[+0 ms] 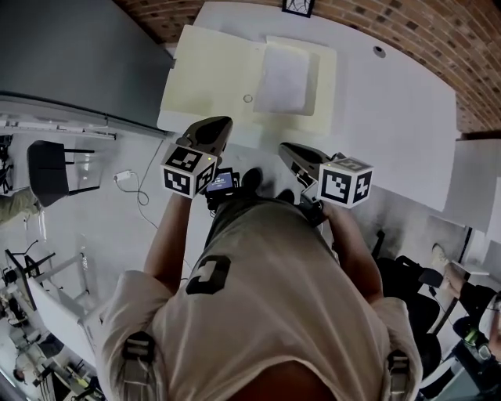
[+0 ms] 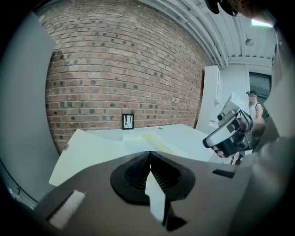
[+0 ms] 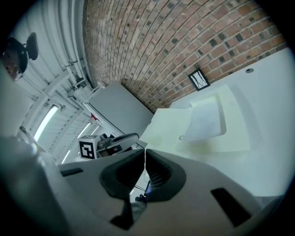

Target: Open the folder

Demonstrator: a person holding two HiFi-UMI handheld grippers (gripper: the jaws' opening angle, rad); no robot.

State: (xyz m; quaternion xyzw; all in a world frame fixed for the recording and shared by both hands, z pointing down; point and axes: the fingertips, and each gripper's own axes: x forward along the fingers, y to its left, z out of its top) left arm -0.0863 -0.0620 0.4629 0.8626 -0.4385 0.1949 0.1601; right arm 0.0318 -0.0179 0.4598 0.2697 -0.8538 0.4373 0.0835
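A pale yellow folder [image 1: 211, 78] lies spread open on the white table [image 1: 391, 102], with a white sheet [image 1: 283, 78] on its right half. It shows again as the folder [image 2: 92, 154] in the left gripper view and the folder [image 3: 221, 133] in the right gripper view. My left gripper [image 1: 221, 123] is shut and empty, held over the table's near edge just short of the folder. My right gripper [image 1: 286, 147] is also shut and empty, off the table edge near my chest. Each gripper sees the other: the right gripper [image 2: 230, 133] and the left gripper [image 3: 115, 140].
A brick wall [image 1: 438, 31] runs behind the table, with a small black framed picture [image 1: 298, 6] against it. A grey cabinet [image 1: 70, 55] stands at the left. A black chair [image 1: 47, 168] and a cable [image 1: 137, 184] are on the floor at the left.
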